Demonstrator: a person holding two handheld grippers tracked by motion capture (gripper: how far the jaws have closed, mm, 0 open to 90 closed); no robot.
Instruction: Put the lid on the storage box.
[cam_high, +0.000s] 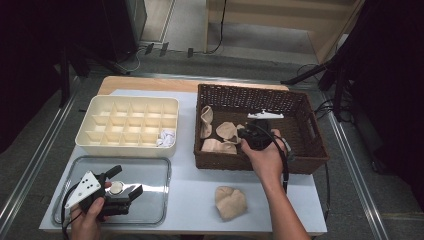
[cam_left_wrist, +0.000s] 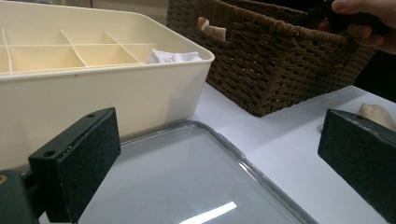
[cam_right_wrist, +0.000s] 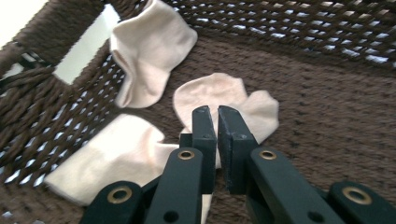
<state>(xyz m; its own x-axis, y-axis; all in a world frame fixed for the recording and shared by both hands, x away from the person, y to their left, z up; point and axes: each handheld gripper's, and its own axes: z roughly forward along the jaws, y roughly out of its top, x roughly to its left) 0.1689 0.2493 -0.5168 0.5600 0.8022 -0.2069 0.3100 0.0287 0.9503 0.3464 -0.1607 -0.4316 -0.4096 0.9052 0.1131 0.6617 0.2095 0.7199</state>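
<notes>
right gripper (cam_right_wrist: 217, 112) hangs in the wicker basket (cam_high: 305, 145), jaws nearly together, over a beige sock (cam_right_wrist: 219, 95) (two more lie beside). left gripper (cam_left_wrist: 219, 154) gapes wide above the glass tray (cam_left_wrist: 187, 186).

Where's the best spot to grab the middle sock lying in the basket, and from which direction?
Probably from straight above, pinching the raised fold near the middle sock's centre. It lies flat on the woven floor of the basket, so a side approach offers no edge. The right gripper hovers there, jaws nearly closed; open first.
</notes>
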